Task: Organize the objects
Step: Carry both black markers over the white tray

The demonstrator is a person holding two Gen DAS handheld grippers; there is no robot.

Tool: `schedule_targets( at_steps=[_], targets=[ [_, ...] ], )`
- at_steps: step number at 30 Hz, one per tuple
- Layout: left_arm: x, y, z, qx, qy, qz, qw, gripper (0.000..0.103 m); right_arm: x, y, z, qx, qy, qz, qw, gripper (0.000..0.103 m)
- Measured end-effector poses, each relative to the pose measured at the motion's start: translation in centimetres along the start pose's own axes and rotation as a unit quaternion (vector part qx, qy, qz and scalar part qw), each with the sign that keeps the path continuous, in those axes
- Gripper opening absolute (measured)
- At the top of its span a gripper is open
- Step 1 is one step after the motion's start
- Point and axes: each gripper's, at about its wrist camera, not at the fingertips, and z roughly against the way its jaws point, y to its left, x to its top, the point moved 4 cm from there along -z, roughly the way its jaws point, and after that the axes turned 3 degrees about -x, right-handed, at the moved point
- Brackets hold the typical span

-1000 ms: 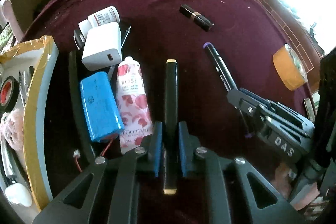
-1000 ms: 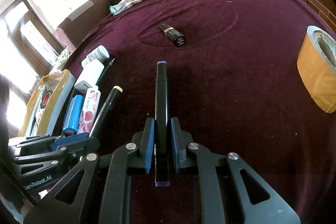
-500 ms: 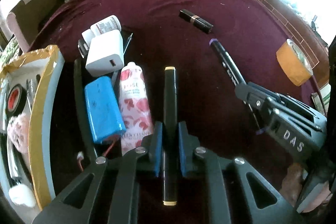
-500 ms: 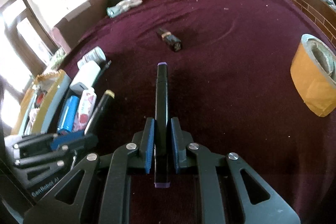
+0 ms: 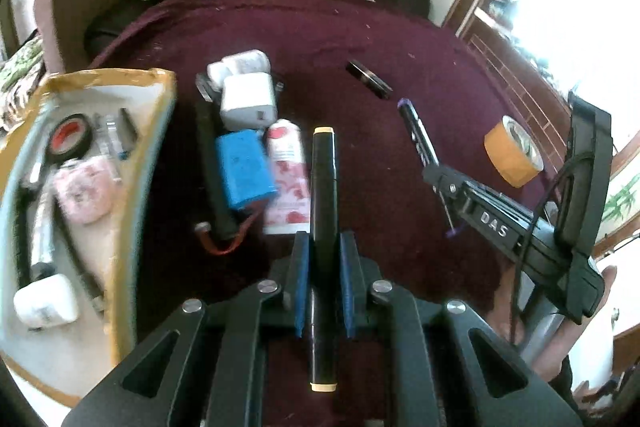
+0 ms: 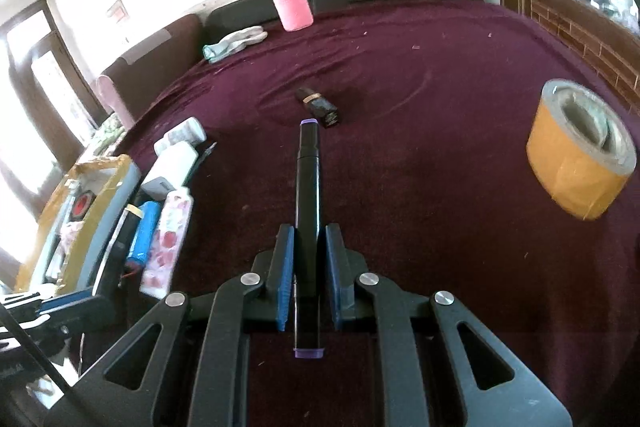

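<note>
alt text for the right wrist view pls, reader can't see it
The right tool grips a black marker with purple ends, pointing forward above a maroon cloth. A tape roll sits right, a black lipstick ahead, a pink bottle at the back.

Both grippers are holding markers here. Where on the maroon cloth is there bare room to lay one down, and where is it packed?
Bare cloth lies between the lipstick, the tape roll and the pink bottle. A narrower bare strip runs between the yellow-capped marker and the purple-capped marker. It is crowded by the box: charger, blue battery, rose tube.
</note>
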Motion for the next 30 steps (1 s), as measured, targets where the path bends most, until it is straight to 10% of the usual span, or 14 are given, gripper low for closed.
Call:
schedule_targets(
  at_steps=[17, 30],
  targets=[
    [-1.9, 11.6, 9.3, 0.015, -0.069, 0.106, 0.9918, 0.012, -2.2, 15.6, 0.2, 0.168, 0.056, 0.086, 0.98, 0.013],
    [0.1, 19.7, 7.8, 0.042, -0.036, 0.13, 0.99, 0.012, -1.0, 21.6, -2.3, 0.191, 0.072, 0.138, 0.969, 0.013]
  ],
)
